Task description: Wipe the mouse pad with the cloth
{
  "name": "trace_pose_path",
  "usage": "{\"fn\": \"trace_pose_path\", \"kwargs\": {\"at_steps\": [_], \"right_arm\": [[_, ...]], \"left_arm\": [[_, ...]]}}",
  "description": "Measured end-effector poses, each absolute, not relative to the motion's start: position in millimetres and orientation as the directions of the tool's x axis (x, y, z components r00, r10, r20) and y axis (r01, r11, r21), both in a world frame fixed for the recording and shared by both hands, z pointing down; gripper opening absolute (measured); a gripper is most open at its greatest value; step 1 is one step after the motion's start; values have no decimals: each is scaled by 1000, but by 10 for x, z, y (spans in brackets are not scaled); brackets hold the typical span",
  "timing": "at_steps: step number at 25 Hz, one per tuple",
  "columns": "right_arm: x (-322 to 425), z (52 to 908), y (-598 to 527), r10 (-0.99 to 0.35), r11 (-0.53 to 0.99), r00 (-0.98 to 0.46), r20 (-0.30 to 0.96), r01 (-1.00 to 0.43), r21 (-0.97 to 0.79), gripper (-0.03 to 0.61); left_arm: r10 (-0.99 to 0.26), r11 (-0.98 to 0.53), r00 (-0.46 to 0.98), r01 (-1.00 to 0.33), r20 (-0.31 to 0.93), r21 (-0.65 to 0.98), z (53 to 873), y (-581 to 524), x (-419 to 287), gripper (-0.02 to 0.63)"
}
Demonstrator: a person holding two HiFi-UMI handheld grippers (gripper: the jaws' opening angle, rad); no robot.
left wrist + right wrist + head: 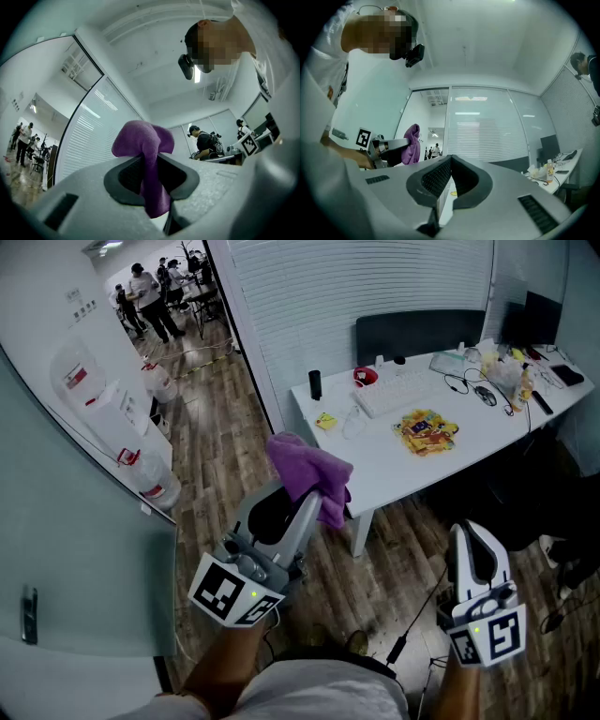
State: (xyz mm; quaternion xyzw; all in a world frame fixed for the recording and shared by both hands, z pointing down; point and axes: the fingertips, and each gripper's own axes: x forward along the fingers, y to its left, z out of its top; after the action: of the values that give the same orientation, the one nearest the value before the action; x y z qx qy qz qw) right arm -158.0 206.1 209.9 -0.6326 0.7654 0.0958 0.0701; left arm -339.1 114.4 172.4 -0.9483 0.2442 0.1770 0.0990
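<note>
My left gripper (pixel 305 507) is shut on a purple cloth (pixel 309 470), which bunches above the fingertips and hangs between the pads (pixel 151 187). It is held up in the air over the wooden floor, in front of the white table (pixel 375 465). A colourful flat pad (pixel 427 430) lies on the table beside a white keyboard (pixel 398 395) and a dark mouse (pixel 485 395). My right gripper (pixel 471 535) is shut with nothing in it (pixel 449 176), lower right, off the table. The right gripper view also shows the cloth (pixel 411 144) in the left gripper (pixel 389 151).
A dark chair (pixel 417 332) stands behind the table. Bottles, cables and clutter (pixel 506 371) fill the table's right end; a black cylinder (pixel 315 383) stands at its left corner. Water jugs (pixel 150 488) sit by the glass wall at left. A cable (pixel 412 615) trails on the floor.
</note>
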Motion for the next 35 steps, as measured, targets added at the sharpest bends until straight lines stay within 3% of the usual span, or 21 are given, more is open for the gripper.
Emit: {"fn": "trace_pose_path", "kwargs": {"at_steps": [16,35], "right_arm": [[-1383,2152,1982,-945,217,-221,-240,-975,45,12],[-529,2345,2141,-958,203,-210,-193,-977,60,12]], "left_arm": [[-438,-858,822,-504,-364,-104,1755,1063,-3151,80],[-414,-877,847,-469,-333,-102,1928,1128,-2188,80]]}}
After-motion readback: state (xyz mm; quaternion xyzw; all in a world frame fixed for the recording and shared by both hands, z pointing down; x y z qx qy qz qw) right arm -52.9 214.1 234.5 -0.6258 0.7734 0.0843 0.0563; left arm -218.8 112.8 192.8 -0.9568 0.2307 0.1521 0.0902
